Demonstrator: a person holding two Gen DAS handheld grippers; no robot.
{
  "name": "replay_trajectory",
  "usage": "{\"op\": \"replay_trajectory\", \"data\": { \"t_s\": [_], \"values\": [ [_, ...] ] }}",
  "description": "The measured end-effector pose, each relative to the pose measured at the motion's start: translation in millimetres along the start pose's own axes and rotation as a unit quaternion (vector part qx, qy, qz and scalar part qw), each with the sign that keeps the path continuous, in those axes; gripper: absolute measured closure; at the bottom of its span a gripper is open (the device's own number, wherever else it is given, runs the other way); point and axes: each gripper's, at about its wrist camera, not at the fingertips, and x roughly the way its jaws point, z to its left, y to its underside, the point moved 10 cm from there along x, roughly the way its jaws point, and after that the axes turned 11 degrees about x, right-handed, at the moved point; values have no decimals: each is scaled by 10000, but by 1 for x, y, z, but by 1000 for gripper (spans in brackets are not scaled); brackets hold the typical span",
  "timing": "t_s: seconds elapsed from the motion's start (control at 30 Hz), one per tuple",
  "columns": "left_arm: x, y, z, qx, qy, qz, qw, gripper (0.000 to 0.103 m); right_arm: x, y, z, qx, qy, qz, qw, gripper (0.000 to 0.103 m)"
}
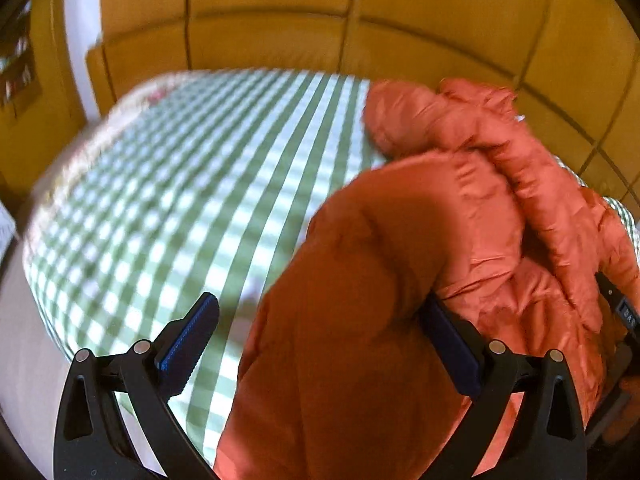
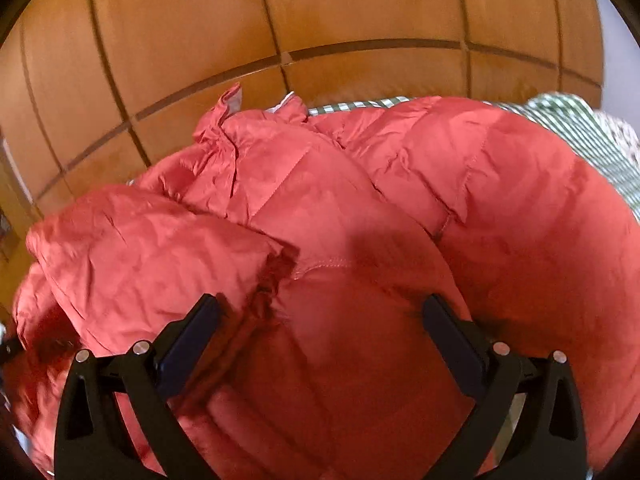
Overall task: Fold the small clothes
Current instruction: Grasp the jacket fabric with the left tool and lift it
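Lying bunched on a green-checked bed (image 1: pixel 168 200), a small red puffer jacket (image 2: pixel 320 208) fills both views. The left tool (image 1: pixel 316 344) and right tool (image 2: pixel 320 344) each stand wide open with padded fabric bulging between the jaws, nothing clamped. The jacket looks light, soft and slick; a stitched seam or hem likely offers the surest hold.
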Motion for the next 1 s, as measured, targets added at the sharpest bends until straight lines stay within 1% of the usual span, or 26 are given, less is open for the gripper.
{"op": "replay_trajectory", "data": {
  "t_s": [0.03, 0.07, 0.1, 0.13, 0.17, 0.2, 0.23, 0.27, 0.37, 0.4, 0.43, 0.47, 0.57, 0.6, 0.67, 0.7, 0.73, 0.77, 0.83, 0.87, 0.9, 0.93, 0.97, 1.0],
  "values": [
    [4, 4, 2, -86, 78, 52, 9999, 11, 1, -1, -4, 4, -46, 18, 10000, 2],
    [8, 10, 1, -179, 254, 129, 9994, 26, 2, -1, -7, -22, -61, 37, 10000, 2],
    [10, 14, 0, -202, 388, 192, 9989, 32, 3, -4, -14, -147, 23, 20, 9999, 2],
    [12, 19, -2, -191, 465, 297, 9983, 36, 5, -5, -19, -285, 146, -5, 9995, 2],
    [12, 23, -4, -132, 452, 332, 9983, 42, 8, -5, -25, -575, 378, 9, 9976, 2],
    [10, 26, -7, -66, 430, 352, 9984, 44, 14, -5, -33, -840, 615, 71, 9945, 2],
    [8, 29, -11, 6, 432, 371, 9984, 50, 21, -3, -39, -1086, 557, 244, 9922, 2],
    [6, 32, -15, 74, 453, 380, 9982, 56, 22, -3, -43, -1225, 396, 281, 9913, 2],
    [-4, 44, -24, 325, 383, 328, 9982, 67, 18, -6, -53, -1747, 443, 180, 9834, 2],
    [-7, 46, -23, 332, 380, 330, 9982, 68, 17, -7, -54, -2088, 543, 104, 9764, 2],
    [-10, 49, -22, 311, 400, 348, 9981, 68, 16, -8, -55, -2256, 589, 60, 9724, 2],
    [-14, 54, -22, 278, 450, 383, 9979, 70, 17, -10, -59, -2402, 622, 75, 9687, 2],
    [-25, 70, -23, 264, 552, 464, 9970, 70, 18, -18, -72, -2573, 584, 199, 9644, 2],
    [-30, 78, -26, 263, 625, 508, 9964, 70, 18, -23, -77, -2558, 563, 226, 9648, 2],
    [-38, 84, -32, 297, 847, 461, 9949, 70, 19, -29, -83, -2472, 437, 277, 9676, 2],
    [-48, 85, -33, 320, 909, 364, 9947, 69, 20, -31, -84, -2427, 345, 333, 9689, 2],
    [-55, 84, -30, 306, 856, 279, 9955, 56, 17, -30, -85, -2406, 328, 383, 9693, 2],
    [-67, 80, -23, 229, 738, 121, 9969, 34, 14, -33, -84, -2388, 388, 441, 9693, 2],
    [-89, 69, -12, 21, 593, -289, 9978, 10, 8, -39, -79, -2286, 573, 485, 9706, 2],
    [-107, 57, -6, -161, 519, -684, 9962, 10, 2, -43, -75, -2198, 641, 438, 9724, 2],
    [-115, 51, -5, -219, 512, -863, 9947, 10, -5, -53, -69, -2009, 665, 298, 9769, 2],
    [-126, 38, -8, -236, 518, -1108, 9922, 6, -13, -59, -65, -1815, 691, 160, 9808, 2],
    [-130, 28, -14, -181, 515, -1207, 9912, 4, -18, -65, -62, -1656, 721, 76, 9835, 2],
    [-131, 16, -26, -43, 553, -1277, 9903, 4, -20, -72, -59, -1452, 777, -2, 9863, 2]
  ]
}}
